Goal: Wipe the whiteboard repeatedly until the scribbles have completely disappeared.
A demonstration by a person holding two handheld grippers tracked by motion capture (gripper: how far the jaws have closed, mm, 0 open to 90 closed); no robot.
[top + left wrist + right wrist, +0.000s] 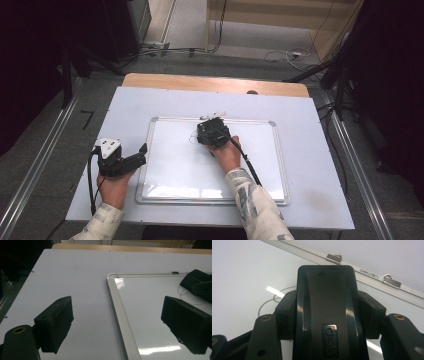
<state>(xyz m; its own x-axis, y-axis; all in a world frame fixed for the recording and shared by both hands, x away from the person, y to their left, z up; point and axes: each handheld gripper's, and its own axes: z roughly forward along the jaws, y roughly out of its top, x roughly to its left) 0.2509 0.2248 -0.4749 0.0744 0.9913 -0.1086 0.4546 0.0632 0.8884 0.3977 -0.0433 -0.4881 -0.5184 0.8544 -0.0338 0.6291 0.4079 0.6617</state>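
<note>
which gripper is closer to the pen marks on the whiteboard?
Right. The right gripper, shut on a black eraser, sits on the whiteboard right beside the pen marks. The left gripper rests open at the board's left edge, well away from them.

The black eraser [326, 315] is cut off by the right gripper view's bottom edge and covers part of the pen loops [277, 298] (thin, faint) on the whiteboard [242, 277].

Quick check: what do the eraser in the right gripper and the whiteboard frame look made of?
Eraser: glossy black moulded plastic, judging by sharp highlights and an embossed logo. Whiteboard frame: looks like ribbed, satin silver aluminium, though it might be plastic; the writing surface mirrors the ceiling lights.
</note>
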